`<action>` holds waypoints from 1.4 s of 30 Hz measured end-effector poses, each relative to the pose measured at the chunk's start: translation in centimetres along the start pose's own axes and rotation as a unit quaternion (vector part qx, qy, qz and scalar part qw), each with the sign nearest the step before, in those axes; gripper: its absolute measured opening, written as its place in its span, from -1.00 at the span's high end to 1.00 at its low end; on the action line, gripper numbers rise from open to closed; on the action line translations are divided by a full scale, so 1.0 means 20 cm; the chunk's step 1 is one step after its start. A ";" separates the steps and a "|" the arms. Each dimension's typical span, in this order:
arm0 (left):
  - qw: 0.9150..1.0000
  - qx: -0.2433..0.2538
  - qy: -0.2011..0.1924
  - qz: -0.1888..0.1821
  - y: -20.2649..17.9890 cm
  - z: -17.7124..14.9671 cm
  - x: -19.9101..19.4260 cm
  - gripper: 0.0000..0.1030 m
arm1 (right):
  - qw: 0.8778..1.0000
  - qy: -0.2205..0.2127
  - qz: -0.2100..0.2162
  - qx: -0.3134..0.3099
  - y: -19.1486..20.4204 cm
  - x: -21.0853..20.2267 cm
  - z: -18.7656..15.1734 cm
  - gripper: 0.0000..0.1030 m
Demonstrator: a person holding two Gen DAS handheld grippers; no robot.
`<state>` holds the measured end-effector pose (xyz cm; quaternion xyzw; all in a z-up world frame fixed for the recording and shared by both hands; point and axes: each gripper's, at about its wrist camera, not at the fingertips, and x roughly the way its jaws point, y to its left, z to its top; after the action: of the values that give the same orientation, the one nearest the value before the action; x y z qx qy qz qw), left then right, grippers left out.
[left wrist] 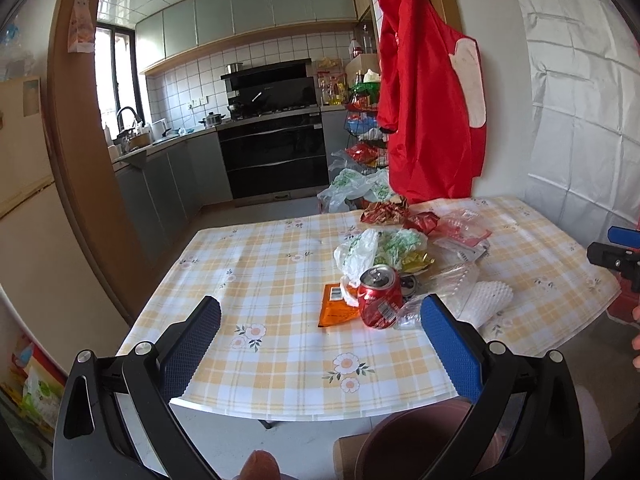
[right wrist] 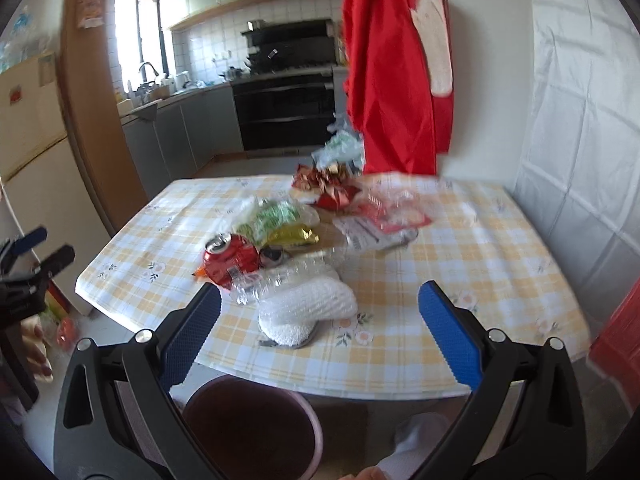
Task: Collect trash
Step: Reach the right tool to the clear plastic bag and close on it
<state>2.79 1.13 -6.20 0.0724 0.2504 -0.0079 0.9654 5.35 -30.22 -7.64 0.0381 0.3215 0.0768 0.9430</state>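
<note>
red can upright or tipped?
Upright but crushed: the can stands on the table, its opened top facing up.

Tiled kitchen [left wrist: 256,52], black oven [left wrist: 276,156], daylit window [left wrist: 114,72], checked table [left wrist: 280,360].

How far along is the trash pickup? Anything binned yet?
Done: nothing visible; the bin below the table edge looks dark inside, no trash seen in it. In hand: nothing; left gripper and right gripper are both open and empty, short of the pile. Left: the red can, orange packet, white foam net, plastic bags and wrappers on the table.
</note>
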 end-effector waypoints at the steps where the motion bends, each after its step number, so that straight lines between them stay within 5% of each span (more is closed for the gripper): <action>1: 1.000 0.004 0.011 0.001 0.00 -0.03 0.03 -0.91 | 1.000 0.009 0.003 0.008 -0.01 0.05 -0.02 -0.89; 4: 0.999 0.009 0.048 0.016 -0.01 -0.11 0.14 -0.91 | 0.999 0.033 -0.001 0.008 -0.01 0.18 -0.07 -0.89; 7: 0.997 -0.010 0.077 -0.009 0.02 -0.18 0.24 -0.91 | 0.998 0.067 0.012 -0.008 0.03 0.32 -0.13 -0.89; 15: 0.996 -0.001 0.084 -0.003 0.01 -0.29 0.38 -0.89 | 0.993 0.103 -0.002 -0.051 0.15 0.58 -0.18 -0.89; 27: 0.993 -0.036 0.114 -0.024 0.05 -0.35 0.55 -0.57 | 0.981 0.128 0.027 0.141 -0.09 1.00 -0.19 -0.88; 35: 0.990 0.020 0.106 -0.091 -0.18 -0.29 0.63 -0.55 | 0.969 0.138 0.066 0.194 -0.17 1.00 -0.23 0.33; 42: 0.981 0.061 0.116 -0.140 -0.43 -0.24 0.76 -0.55 | 0.973 0.107 0.082 0.186 -0.24 0.88 -0.23 0.58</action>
<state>13.33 -6.40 -18.93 0.0956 0.3677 -0.1493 0.9129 16.77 -31.89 -22.48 0.2308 0.4251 0.0963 0.8699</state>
